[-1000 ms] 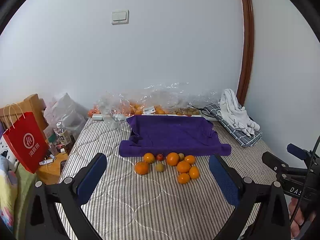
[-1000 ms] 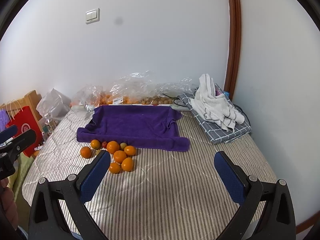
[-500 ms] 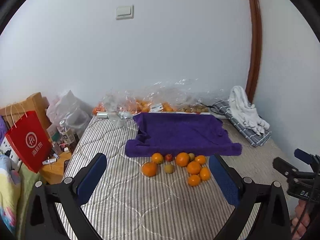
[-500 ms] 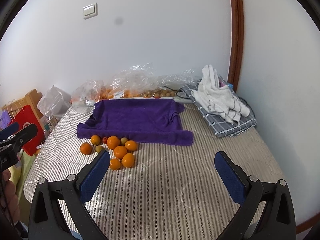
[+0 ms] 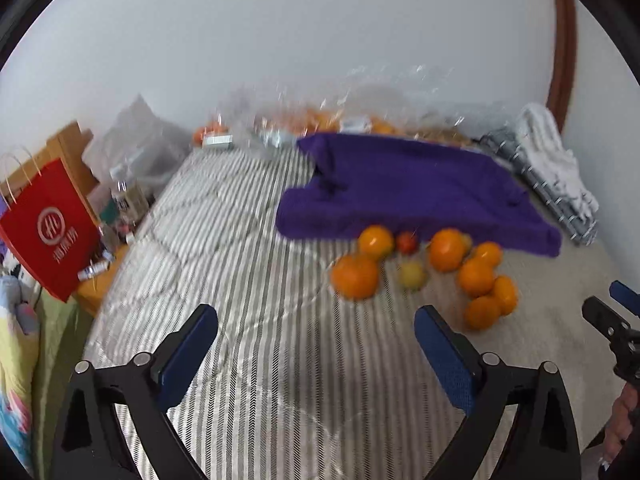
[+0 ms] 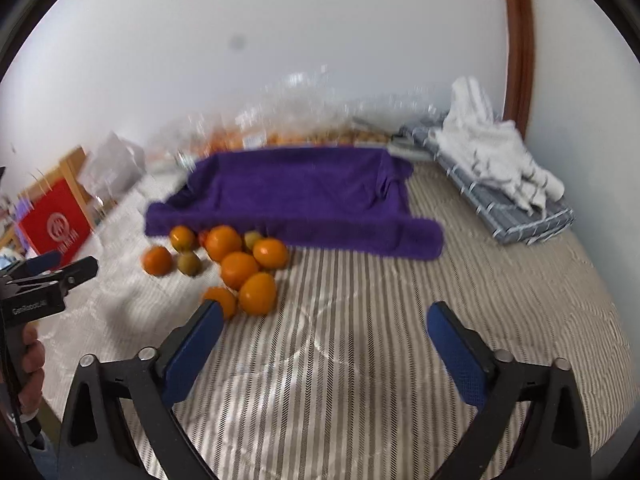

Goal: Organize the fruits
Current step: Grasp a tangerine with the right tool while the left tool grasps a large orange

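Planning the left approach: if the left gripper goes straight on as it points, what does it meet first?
Probably the bare striped bedspread, short and left of the fruit cluster. The left gripper holds nothing, its jaws closing slightly; depth is unclear.

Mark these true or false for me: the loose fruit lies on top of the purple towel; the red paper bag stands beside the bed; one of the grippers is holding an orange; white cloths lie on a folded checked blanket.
1. False: the pile of round orange fruit lies on the striped bedcover, at the front edge of the purple towel.
2. True: the red paper bag stands beside the bed.
3. False: the left gripper and right gripper are empty, jaws closing on nothing.
4. True: the white cloths lie on the folded checked blanket.
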### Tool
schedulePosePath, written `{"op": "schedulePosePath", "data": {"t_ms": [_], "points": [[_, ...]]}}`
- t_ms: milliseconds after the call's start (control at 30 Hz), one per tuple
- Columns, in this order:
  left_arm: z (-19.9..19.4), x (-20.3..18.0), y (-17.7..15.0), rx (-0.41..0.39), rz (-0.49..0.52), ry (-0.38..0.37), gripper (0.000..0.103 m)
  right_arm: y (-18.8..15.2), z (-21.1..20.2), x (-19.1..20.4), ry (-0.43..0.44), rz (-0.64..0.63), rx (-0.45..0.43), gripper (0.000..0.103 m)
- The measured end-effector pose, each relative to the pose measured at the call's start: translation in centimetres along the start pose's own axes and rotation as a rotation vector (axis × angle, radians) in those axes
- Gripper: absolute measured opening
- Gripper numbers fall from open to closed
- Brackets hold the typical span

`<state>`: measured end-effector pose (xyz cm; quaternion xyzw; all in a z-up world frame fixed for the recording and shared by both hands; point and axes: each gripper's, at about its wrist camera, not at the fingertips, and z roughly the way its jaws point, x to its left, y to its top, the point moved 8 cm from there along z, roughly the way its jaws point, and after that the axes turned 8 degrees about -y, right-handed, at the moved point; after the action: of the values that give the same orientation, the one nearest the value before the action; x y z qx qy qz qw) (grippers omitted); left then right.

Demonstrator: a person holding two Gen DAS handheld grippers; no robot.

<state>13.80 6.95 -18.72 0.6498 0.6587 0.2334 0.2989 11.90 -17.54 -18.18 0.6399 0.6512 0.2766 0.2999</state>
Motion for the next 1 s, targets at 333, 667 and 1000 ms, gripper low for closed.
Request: {"op": "schedulePosePath", "data": {"t_ms": [333, 667, 1000], "points": [[4.5, 2.1, -2.5, 0.120, -0.005, -0.048, 0.064, -0.1, 4.2, 4.0, 0.141, 0.007, 0.083, 0.061], [5.1, 2.4, -2.8, 0.087, -0.052, -0.104, 0.064, -0.6, 8.1, 6.2, 0.198, -0.024, 0.189, 0.046], [5.1, 2.6, -3.1, 0.066, -0.058, -0.108, 0.063, -0.1, 8.8, 4.7, 0.174, -0.073, 0.181, 0.034]]}}
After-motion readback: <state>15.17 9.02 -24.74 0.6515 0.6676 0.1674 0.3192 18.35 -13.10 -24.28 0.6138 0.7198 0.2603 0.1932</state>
